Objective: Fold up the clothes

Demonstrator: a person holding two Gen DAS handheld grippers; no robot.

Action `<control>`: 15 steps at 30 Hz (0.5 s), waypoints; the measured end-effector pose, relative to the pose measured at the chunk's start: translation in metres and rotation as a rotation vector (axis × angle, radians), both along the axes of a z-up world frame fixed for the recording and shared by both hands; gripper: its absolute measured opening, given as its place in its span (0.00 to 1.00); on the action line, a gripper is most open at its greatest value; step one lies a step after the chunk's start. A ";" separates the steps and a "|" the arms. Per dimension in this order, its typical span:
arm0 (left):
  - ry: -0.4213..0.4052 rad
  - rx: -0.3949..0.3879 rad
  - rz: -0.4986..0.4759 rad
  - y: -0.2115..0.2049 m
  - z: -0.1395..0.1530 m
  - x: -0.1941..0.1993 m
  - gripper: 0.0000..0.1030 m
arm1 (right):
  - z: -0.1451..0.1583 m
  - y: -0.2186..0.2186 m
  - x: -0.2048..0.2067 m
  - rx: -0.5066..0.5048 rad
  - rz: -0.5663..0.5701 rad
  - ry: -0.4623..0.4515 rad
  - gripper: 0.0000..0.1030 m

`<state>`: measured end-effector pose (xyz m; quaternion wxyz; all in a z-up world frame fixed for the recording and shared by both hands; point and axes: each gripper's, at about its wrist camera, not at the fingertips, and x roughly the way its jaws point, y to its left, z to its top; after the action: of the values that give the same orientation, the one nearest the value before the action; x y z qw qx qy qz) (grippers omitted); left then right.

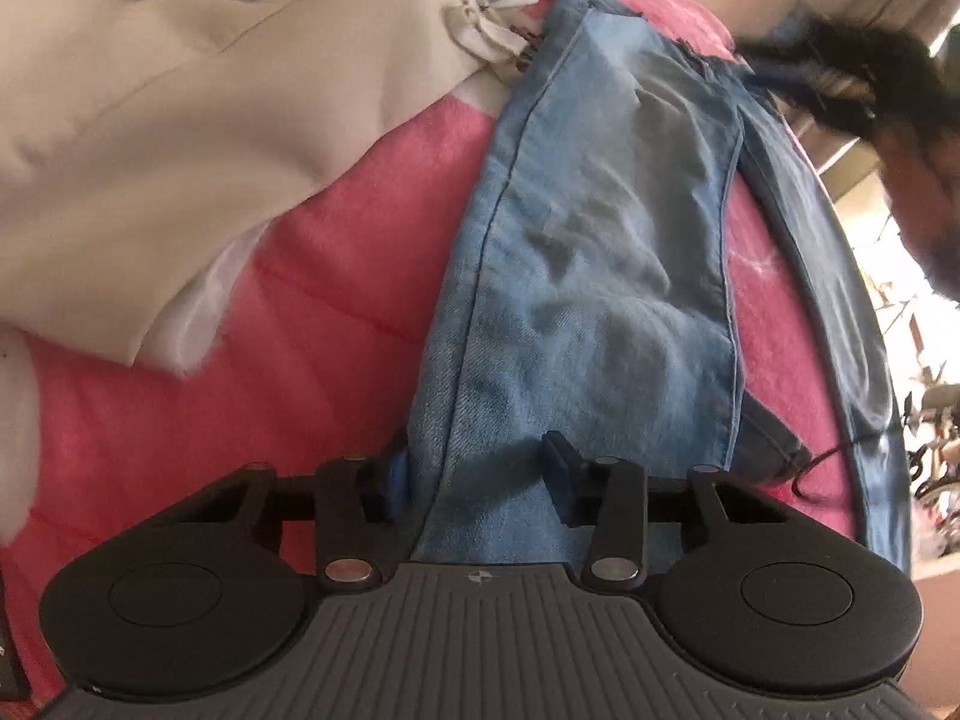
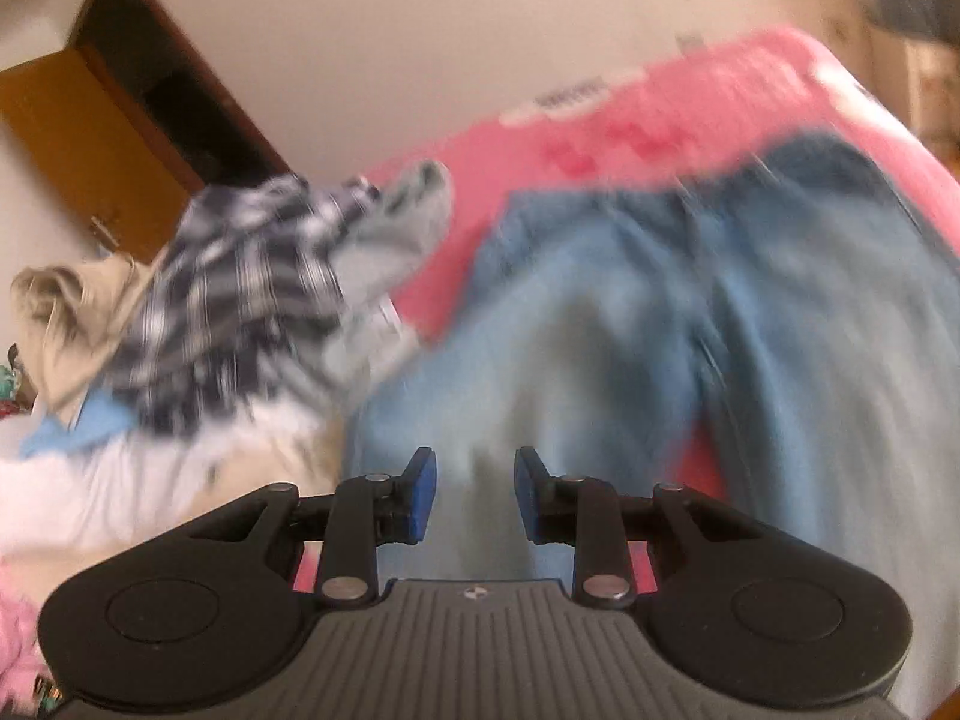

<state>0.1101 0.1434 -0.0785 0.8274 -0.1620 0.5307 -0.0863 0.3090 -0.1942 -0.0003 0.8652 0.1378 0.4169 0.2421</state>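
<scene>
Down by the left wrist camera, the left gripper (image 1: 474,480) sits low over a pair of light blue jeans (image 1: 600,252) spread on a pink blanket (image 1: 336,252). Its jaws stand partly apart, with the near hem of a jeans leg lying between them; one blue pad is sunk behind the fabric's edge and the other rests on top of the denim, yet whether the pads actually press the cloth cannot be told. The jeans run away from the gripper toward the far edge of the blanket, one leg folded over the other. Beside the jeans, on the gripper's left, lies a cream garment (image 1: 180,138) with white cloth beneath it. Beyond the jeans' far end a dark, blurred shape, partly a person's arm (image 1: 924,180), reaches in.

Next, the right wrist camera is heavily blurred. The right gripper (image 2: 474,495) hangs above the jeans (image 2: 630,330) with its blue pads a narrow gap apart and nothing caught between them. Left of the jeans sits a heap of clothes with a dark plaid shirt (image 2: 240,276) on top. Behind that heap stands a brown wooden cabinet (image 2: 78,132) against a pale wall.
</scene>
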 end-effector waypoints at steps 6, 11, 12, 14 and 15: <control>-0.005 -0.005 -0.027 0.003 -0.003 0.000 0.42 | 0.003 0.085 0.100 -0.129 -0.001 -0.060 0.41; 0.015 -0.036 -0.059 0.009 -0.004 0.003 0.42 | -0.024 0.132 0.168 -0.230 -0.066 -0.003 0.43; 0.025 -0.045 -0.067 0.010 -0.004 0.005 0.42 | -0.030 0.141 0.177 -0.266 -0.074 0.001 0.43; 0.038 -0.063 -0.069 0.013 -0.006 0.007 0.42 | -0.041 0.158 0.194 -0.351 -0.096 0.003 0.44; 0.045 -0.072 -0.069 0.015 -0.006 0.008 0.42 | -0.047 0.164 0.200 -0.389 -0.113 0.004 0.44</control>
<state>0.1186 0.1584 -0.0848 0.8055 -0.1752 0.5509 -0.1301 0.5089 -0.0305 -0.0473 0.8870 -0.0080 0.4491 0.1077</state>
